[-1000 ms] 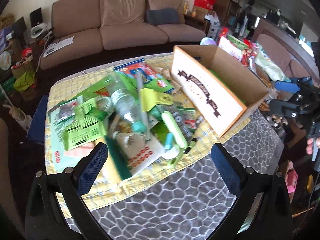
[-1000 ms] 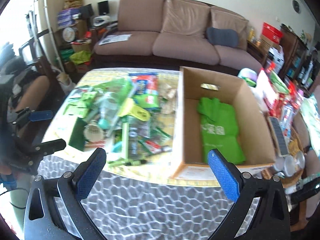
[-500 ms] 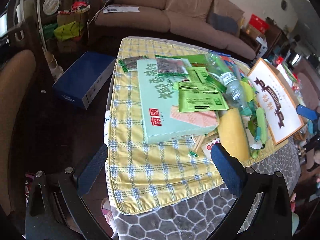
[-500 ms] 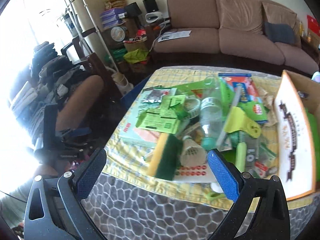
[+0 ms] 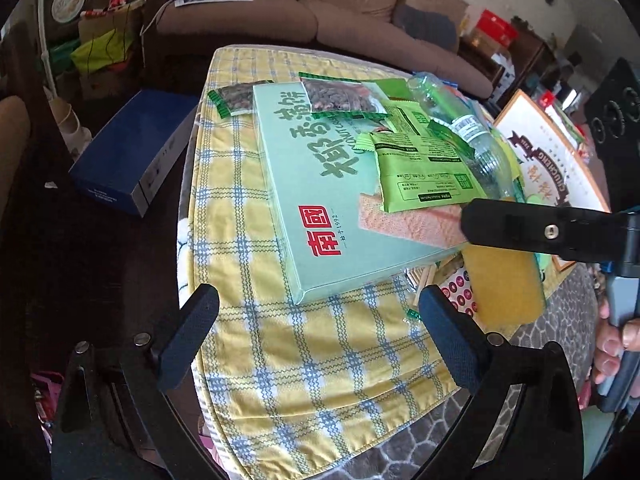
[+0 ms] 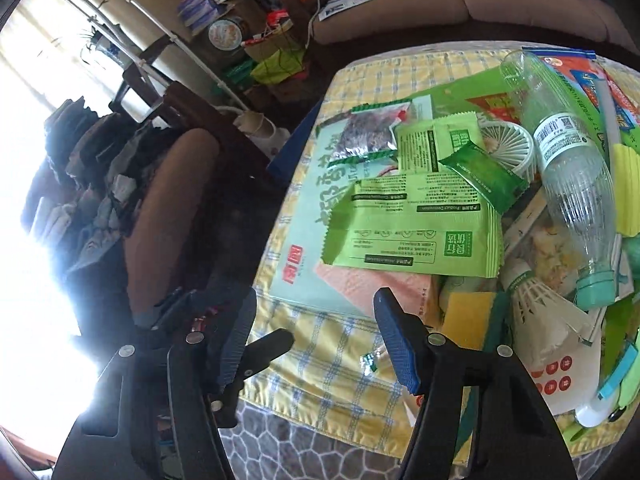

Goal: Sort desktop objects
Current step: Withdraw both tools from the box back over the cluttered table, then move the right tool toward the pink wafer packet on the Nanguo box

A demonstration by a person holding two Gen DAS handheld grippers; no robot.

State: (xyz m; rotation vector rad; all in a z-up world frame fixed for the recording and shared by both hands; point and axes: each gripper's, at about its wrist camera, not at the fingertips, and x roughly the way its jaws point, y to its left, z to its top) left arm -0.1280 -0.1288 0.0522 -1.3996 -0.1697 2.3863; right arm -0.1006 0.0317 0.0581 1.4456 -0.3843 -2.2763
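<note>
A pale green biscuit box (image 5: 320, 184) lies on the yellow checked cloth (image 5: 320, 380), with green snack packets (image 5: 420, 176), a clear bottle (image 5: 472, 136) and a seed packet (image 5: 344, 98) piled on it. My left gripper (image 5: 320, 336) is open just short of the box's near corner, nothing between its fingers. My right gripper (image 6: 318, 342) hovers at the near edge of the same biscuit box (image 6: 308, 240). Its jaws are closing, and the pads press on nothing. A yellow sponge (image 6: 468, 320) and a shuttlecock (image 6: 536, 300) lie to its right.
The cardboard sorting box (image 5: 552, 168) stands at the far right of the table. A blue box (image 5: 128, 156) lies on the floor to the left, near a brown chair (image 6: 168, 208). A sofa (image 5: 320, 12) stands behind. A person's hand (image 5: 616, 340) holds the right gripper.
Both grippers have swung left and sunk toward the table's near left corner and the biscuit box. The right jaws have narrowed. The cardboard box has left the right wrist view.
</note>
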